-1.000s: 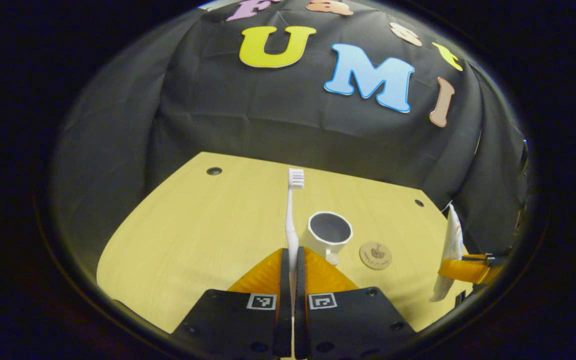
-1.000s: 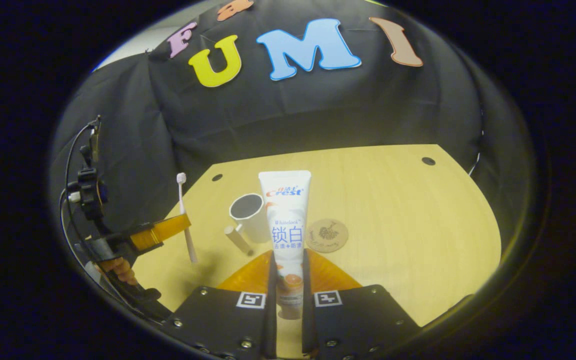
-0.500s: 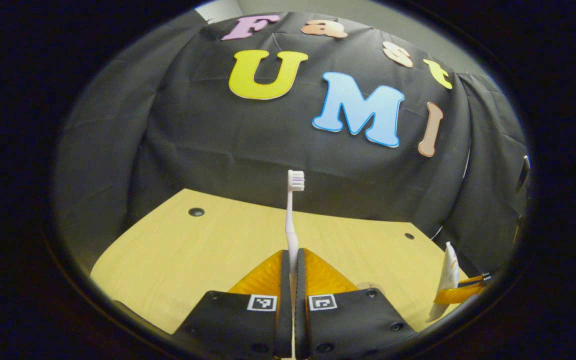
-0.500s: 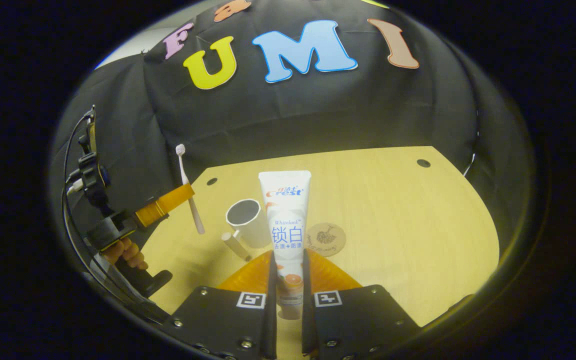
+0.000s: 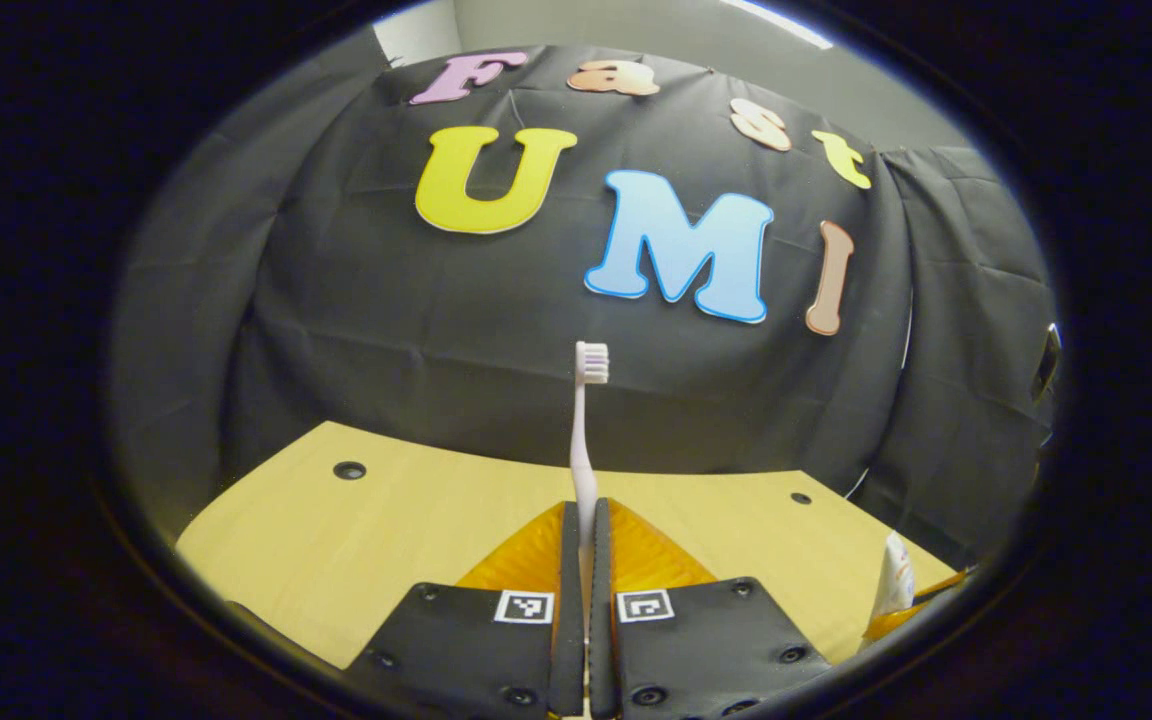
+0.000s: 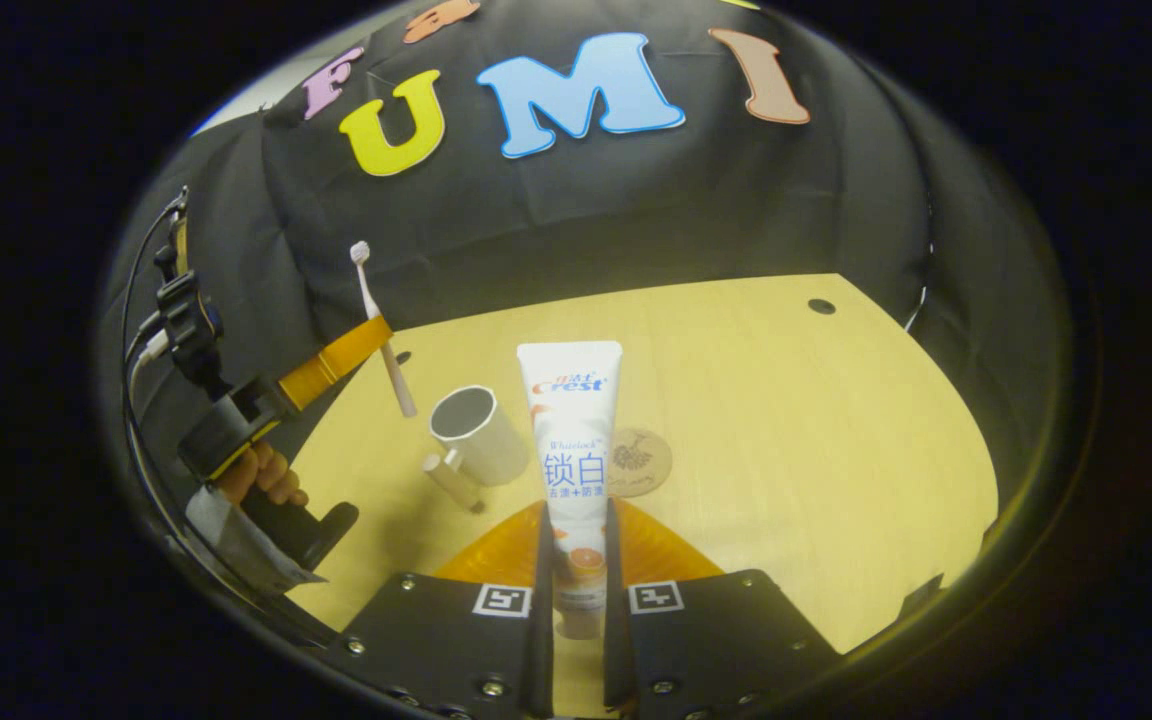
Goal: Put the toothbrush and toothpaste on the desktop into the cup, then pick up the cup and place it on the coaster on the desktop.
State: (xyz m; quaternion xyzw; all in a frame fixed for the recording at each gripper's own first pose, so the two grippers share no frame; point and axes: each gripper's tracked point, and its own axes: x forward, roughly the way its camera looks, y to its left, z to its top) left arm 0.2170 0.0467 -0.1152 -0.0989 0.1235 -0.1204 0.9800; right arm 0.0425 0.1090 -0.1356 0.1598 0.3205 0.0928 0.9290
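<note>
The toothbrush [image 5: 583, 440] stands upright, head up, pinched in the left hand-held gripper [image 5: 581, 520] above the surface [image 5: 396, 510]. The right hand-held gripper [image 6: 576, 525] clamps the toothpaste [image 6: 572, 430]. The cup [image 6: 476, 435] sits beside the coaster [image 6: 639, 461], both on the surface.

The toothpaste [image 6: 570, 440] tube reads "Crest", "Whitelock" and "锁白"; smaller print below is too small to read.
</note>
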